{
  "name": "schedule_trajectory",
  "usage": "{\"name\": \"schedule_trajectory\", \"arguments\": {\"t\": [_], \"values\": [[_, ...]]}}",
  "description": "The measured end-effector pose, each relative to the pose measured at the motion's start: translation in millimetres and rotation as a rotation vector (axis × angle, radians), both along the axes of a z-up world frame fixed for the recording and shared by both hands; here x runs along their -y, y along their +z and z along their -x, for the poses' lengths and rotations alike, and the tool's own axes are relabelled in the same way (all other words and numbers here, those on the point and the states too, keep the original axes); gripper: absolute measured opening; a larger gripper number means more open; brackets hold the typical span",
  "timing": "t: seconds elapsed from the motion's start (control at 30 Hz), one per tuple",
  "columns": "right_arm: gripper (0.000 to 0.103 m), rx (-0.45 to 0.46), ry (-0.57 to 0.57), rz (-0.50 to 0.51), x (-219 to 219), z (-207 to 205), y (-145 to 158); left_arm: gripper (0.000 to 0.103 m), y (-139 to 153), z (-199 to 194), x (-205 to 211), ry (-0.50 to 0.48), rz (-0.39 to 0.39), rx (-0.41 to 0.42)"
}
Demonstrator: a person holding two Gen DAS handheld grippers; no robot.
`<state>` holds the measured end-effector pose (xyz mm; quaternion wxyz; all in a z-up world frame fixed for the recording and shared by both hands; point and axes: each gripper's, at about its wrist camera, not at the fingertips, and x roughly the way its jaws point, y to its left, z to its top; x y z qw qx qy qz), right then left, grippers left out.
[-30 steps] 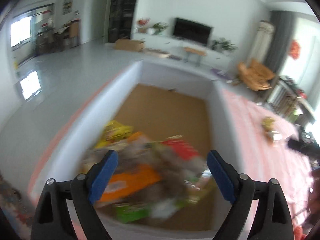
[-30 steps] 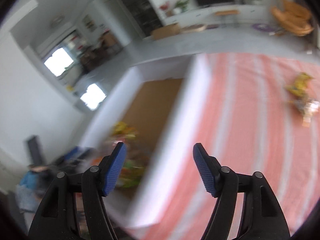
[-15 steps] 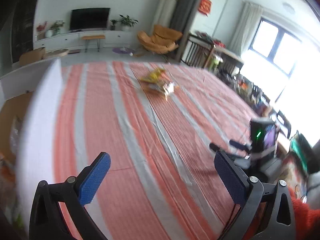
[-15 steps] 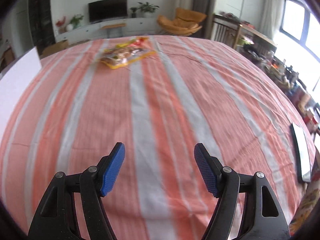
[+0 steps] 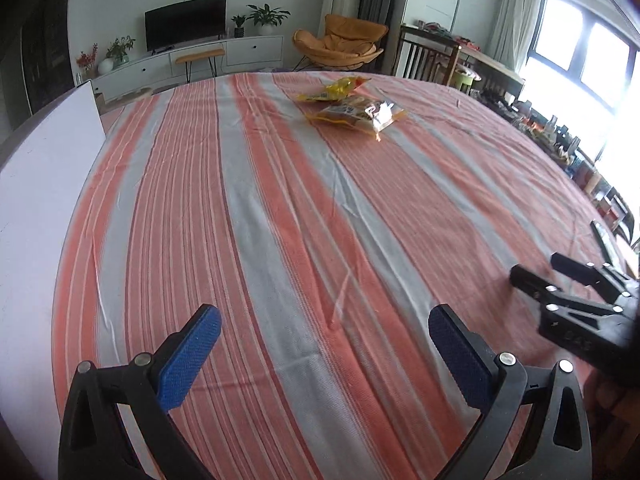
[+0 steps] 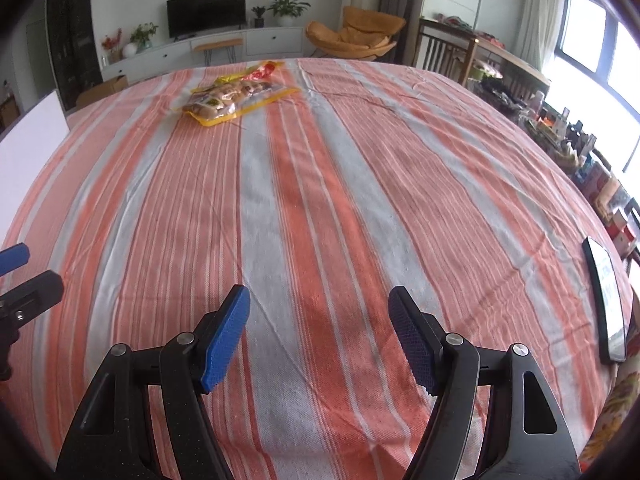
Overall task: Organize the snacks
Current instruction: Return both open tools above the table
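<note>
Now swung from white-walled box (image 5: 44, 184) toward two yellow snack bags (image 5: 352, 104), seemingly last; left gripper (image 5: 324, 344) wide, right gripper (image 6: 320, 332) half-open, both empty

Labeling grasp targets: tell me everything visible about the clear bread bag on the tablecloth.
The bread bag is a clear plastic pack with yellow edging and a printed label, filled with small golden-brown buns. It lies flat at the far end of the striped tablecloth, looks sealed, and its plastic shows glare. A yellow snack bag lies just behind it, touching or overlapping one end. Neither claw is near it.
</note>
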<state>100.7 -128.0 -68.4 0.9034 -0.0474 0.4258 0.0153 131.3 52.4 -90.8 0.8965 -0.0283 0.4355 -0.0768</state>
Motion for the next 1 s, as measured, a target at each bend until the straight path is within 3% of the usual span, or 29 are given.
{"name": "schedule_trajectory", "arguments": {"t": [0.27, 0.43, 1.0], "values": [[0.077, -0.009, -0.008, -0.030, 5, 2, -1, 0.103, -8, -4, 2, 0.001, -0.024, -0.027], [0.080, -0.022, -0.023, -0.065, 12, 1, -1, 0.103, -12, -7, 15, -0.012, -0.115, -0.042], [0.085, -0.027, -0.027, -0.068, 12, 1, -1, 0.103, -13, -7, 13, -0.013, -0.108, -0.043]]}}
